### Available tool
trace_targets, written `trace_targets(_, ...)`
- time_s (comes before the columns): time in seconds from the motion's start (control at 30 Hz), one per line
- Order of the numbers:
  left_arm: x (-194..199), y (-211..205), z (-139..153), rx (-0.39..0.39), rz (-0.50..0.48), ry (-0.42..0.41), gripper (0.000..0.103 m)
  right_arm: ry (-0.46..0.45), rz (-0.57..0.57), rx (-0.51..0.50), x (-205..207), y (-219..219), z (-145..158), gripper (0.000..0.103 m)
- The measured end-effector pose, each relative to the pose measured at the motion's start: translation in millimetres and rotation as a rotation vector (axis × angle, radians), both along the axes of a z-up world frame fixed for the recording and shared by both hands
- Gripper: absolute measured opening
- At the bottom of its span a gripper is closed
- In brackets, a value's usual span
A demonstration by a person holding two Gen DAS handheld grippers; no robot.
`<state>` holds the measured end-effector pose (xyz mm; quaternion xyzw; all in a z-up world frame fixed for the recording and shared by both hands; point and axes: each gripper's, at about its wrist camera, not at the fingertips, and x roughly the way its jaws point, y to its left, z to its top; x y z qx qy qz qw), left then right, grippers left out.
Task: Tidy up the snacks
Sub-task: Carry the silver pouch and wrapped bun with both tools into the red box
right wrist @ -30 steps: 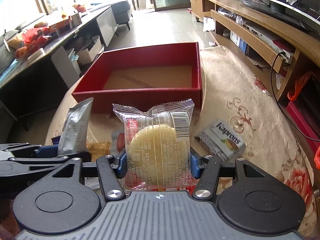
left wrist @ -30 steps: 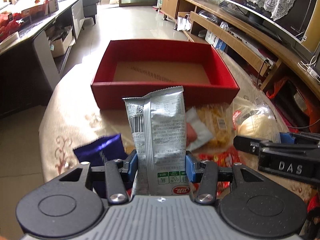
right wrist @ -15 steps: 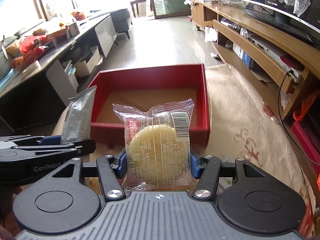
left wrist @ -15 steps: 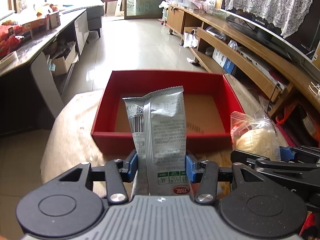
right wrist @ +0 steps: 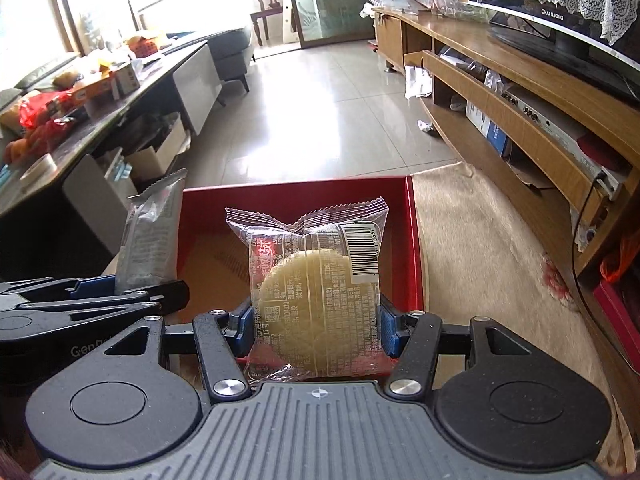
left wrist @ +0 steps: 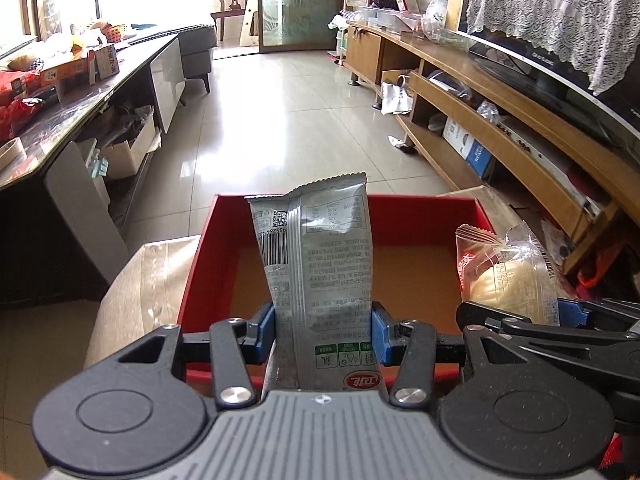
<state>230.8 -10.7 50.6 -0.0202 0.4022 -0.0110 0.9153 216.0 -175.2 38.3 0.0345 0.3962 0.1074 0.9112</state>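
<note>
My silver packet [left wrist: 320, 264] stands upright over the open red box [left wrist: 420, 210]; my clear-wrapped round pastry [right wrist: 316, 296] stands upright beside it.

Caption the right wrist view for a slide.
Right gripper holds a clear-wrapped round pastry above the red box, left gripper alongside with a silver packet.

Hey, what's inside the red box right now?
The red box shows only bare brown floor. The silver packet and the clear-wrapped cake, each clamped in a hand-held gripper, hide its middle and near edge.
</note>
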Motion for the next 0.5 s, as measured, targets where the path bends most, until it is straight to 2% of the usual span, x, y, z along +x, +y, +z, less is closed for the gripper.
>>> trace_targets(0.27, 31.9, 0.5, -11.8, 0.034, 0.028, -0.004, 0.042, 0.006, -0.004, -0.001, 31.9, 5.5, -11.4, 0.064)
trace_targets(0.5, 51.2, 2.3, -33.5, 0.062, 0.044, 0.036, 0.041, 0.031, 0.004, 0.002, 48.8, 10.5, -32.2, 0.064)
